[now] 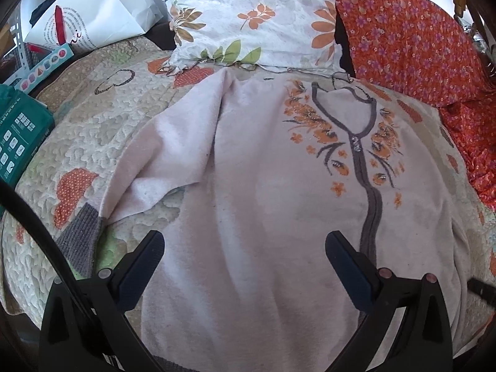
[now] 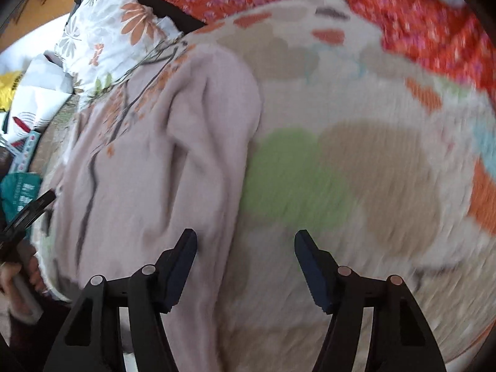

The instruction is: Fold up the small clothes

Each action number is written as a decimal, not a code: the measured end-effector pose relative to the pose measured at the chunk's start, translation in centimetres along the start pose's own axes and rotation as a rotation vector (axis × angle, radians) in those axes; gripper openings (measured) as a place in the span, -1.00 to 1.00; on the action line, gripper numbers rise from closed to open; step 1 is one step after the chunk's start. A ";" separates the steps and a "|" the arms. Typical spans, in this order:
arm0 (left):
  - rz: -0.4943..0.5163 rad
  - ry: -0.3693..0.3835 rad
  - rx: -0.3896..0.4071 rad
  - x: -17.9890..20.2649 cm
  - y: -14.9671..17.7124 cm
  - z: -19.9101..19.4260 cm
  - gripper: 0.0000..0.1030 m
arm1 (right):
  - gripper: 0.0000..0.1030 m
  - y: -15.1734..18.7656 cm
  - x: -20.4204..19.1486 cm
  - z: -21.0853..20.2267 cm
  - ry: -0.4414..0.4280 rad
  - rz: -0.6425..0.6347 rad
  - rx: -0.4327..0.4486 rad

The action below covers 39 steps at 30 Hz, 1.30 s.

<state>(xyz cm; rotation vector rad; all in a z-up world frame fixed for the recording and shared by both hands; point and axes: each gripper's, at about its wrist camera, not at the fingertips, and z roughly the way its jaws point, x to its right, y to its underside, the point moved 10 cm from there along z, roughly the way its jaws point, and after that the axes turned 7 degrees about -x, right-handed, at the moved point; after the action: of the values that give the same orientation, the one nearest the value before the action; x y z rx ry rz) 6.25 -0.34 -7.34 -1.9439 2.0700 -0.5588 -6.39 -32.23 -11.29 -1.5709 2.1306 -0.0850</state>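
A pale pink sweater (image 1: 248,192) with orange flowers and a grey placket lies spread on a quilted bedspread (image 1: 86,124). Its left sleeve is folded inward, the grey cuff (image 1: 79,241) at lower left. My left gripper (image 1: 245,241) is open and empty, just above the sweater's lower body. In the right wrist view, which is motion-blurred, the sweater (image 2: 161,167) lies at left, its right side bunched in a fold. My right gripper (image 2: 245,241) is open and empty over the sweater's right edge and the quilt (image 2: 356,161).
A floral white pillow (image 1: 257,15) and an orange flowered cushion (image 1: 406,34) lie at the head of the bed. White paper bags (image 1: 93,15) and a green box (image 1: 21,136) sit at left. The left gripper (image 2: 28,214) shows at the right view's left edge.
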 end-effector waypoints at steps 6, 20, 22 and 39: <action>0.032 -0.020 0.012 0.1 0.1 -0.2 1.00 | -0.46 3.9 -2.3 0.6 -0.030 -0.064 -0.015; -0.032 -0.007 0.044 -1.4 -0.8 -1.5 1.00 | -0.72 -8.7 4.5 -14.5 0.647 -0.205 0.272; -0.038 0.000 0.050 -1.5 -0.8 -1.5 1.00 | -0.52 -7.0 6.5 -11.5 0.589 -0.135 0.172; -0.071 -0.004 0.123 -3.6 -1.6 -3.4 1.00 | -0.16 -2.7 14.4 -12.1 0.173 0.331 0.156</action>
<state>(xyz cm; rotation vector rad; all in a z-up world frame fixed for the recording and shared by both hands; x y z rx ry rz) 6.53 3.55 -3.89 -1.9527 1.9221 -0.6789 -12.23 -49.08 -4.71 -1.1434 2.4240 -0.2771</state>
